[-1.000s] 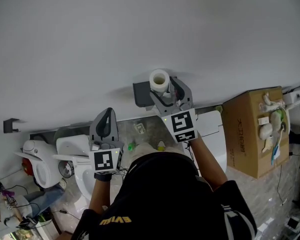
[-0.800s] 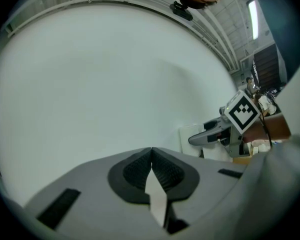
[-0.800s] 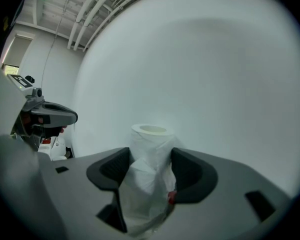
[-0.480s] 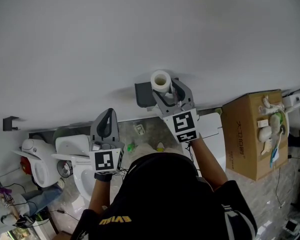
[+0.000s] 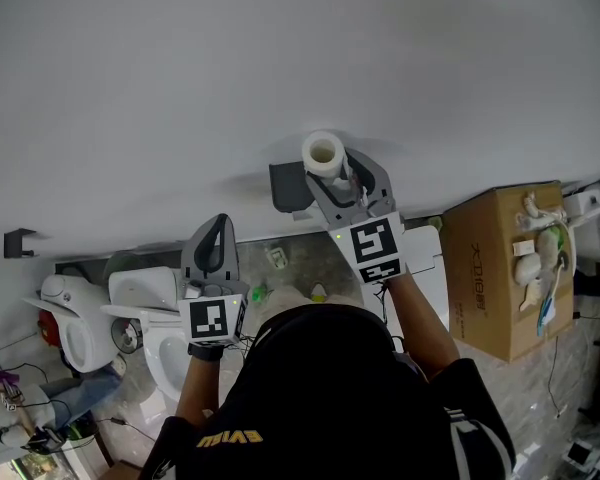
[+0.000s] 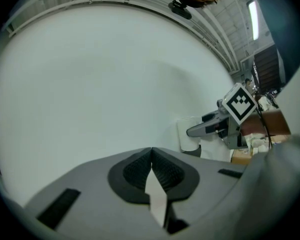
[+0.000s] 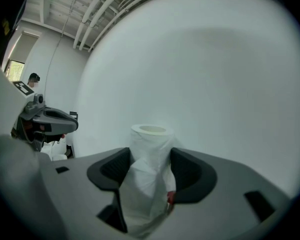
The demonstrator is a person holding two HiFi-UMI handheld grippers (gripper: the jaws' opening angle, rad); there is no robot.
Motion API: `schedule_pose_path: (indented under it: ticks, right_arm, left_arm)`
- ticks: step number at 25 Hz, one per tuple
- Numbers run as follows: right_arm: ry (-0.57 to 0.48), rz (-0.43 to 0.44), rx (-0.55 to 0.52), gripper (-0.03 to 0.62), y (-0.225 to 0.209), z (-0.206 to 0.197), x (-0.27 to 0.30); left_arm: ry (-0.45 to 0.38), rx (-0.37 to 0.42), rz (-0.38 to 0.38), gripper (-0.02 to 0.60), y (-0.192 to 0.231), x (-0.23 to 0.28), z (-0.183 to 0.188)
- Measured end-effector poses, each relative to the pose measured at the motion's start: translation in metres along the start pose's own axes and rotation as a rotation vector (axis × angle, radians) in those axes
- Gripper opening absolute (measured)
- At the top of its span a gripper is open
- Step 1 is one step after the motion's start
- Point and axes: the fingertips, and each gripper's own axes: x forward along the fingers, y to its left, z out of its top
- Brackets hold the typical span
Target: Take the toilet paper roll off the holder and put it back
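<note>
A white toilet paper roll (image 5: 323,155) stands upright against the white wall, its hollow core facing up. It is just right of the dark grey holder (image 5: 288,188). My right gripper (image 5: 338,180) is shut on the roll; its jaws have just been closing with the roll between them. In the right gripper view both pads press into the soft paper (image 7: 149,174). Whether the roll still touches the holder is hidden. My left gripper (image 5: 209,251) hangs lower left, shut and empty, its pads (image 6: 162,171) meeting.
A cardboard box (image 5: 500,263) holding white parts stands at the right. White toilets (image 5: 145,318) and another fixture (image 5: 70,313) sit on the floor at the left. A small dark bracket (image 5: 18,240) is fixed on the wall far left.
My right gripper has shifted slightly up and right with the roll, and its marker cube has tilted a little. The left gripper has stayed where it was.
</note>
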Motion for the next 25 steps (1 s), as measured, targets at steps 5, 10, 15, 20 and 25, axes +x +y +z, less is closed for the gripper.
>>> schedule_pose_path:
  ticks: [5, 10, 15, 20, 25]
  right_arm:
    - [-0.003, 0.037, 0.047, 0.256, -0.004, 0.016, -0.003]
    - [-0.042, 0.048, 0.07, 0.255, -0.016, 0.043, -0.014]
    - [-0.106, 0.026, 0.066, 0.253, -0.029, 0.08, -0.028]
    - [-0.149, -0.001, 0.051, 0.252, -0.038, 0.111, -0.042]
    - [-0.185, -0.006, 0.019, 0.252, -0.051, 0.142, -0.051]
  left_arm:
    - [0.01, 0.011, -0.001, 0.012, 0.003, -0.001, -0.002]
    - [0.01, 0.02, -0.008, 0.012, 0.0, -0.002, -0.003]
    - [-0.033, -0.023, -0.019, 0.012, -0.005, -0.002, 0.006]
    - [0.0, 0.019, -0.012, 0.012, 0.001, -0.01, -0.003]
    - [0.003, 0.018, -0.003, 0.012, 0.006, -0.011, -0.004]
